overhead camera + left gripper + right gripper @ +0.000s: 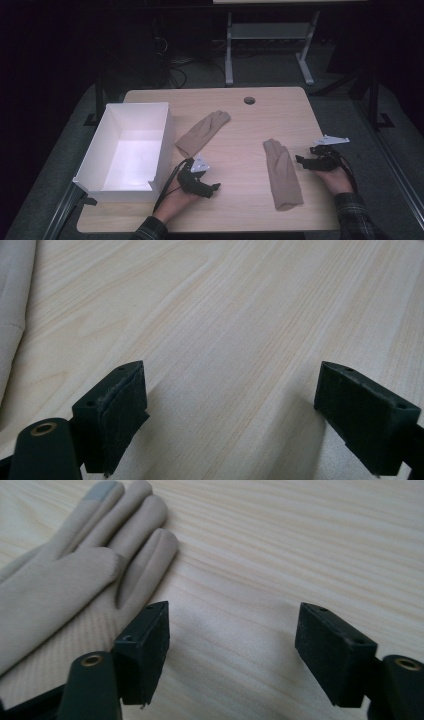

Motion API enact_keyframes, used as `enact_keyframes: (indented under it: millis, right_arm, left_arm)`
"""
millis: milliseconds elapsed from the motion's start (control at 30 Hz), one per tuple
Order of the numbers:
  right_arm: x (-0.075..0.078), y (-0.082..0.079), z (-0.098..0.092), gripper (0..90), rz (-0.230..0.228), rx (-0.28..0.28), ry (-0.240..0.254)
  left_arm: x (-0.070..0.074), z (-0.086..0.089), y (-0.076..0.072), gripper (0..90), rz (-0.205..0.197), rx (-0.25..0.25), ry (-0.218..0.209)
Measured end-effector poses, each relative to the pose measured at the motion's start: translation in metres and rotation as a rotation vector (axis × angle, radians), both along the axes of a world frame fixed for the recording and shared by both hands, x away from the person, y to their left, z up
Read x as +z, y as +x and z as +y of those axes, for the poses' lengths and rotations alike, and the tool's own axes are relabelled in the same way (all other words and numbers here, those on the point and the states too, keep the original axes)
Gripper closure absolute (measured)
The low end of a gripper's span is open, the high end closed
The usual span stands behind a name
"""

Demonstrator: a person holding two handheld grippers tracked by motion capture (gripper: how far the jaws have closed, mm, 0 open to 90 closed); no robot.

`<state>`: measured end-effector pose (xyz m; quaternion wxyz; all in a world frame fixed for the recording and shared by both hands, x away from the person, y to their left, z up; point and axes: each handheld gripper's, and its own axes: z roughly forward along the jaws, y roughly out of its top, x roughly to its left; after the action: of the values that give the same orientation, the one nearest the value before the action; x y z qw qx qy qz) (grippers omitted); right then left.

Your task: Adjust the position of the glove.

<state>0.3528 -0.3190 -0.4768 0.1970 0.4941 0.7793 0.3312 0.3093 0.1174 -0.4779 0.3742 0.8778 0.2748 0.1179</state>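
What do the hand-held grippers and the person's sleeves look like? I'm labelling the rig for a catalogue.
Both the left gripper and right gripper are black, each with two blocky jaws faced with dark pads, a grey three-cornered plate on top and a black trailing cable. The person wears dark plaid sleeves.

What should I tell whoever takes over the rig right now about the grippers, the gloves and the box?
Left gripper: open, holding nothing, low over bare table between the two gloves.
Right gripper: open, holding nothing, just right of the near glove; in the right gripper view its jaws sit beside that glove's fingers.
Far glove: lies flat beside the white box, outside it.
Done: nothing placed so far; the box looks empty.
Left: likely both gloves go into the box. The near glove seems the easiest first pick for the right gripper.
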Motion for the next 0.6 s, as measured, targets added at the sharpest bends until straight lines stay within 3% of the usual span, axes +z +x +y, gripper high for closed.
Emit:
enact_keyframes:
  millis: [233,467,600]
  right_arm:
    - [-0.006,0.001,-0.003,19.2,-0.018,0.0,0.023]
    - [-0.006,0.001,-0.002,17.1,-0.014,0.003,0.02]
    - [-0.006,0.001,-0.002,16.3,-0.013,-0.001,0.019]
  left_arm:
    - [0.0,-0.001,0.0,13.1,-0.002,0.005,-0.003]
    - [0.005,-0.007,0.003,14.5,0.014,0.023,0.025]
    - [0.011,-0.009,0.01,16.5,0.021,0.044,0.016]
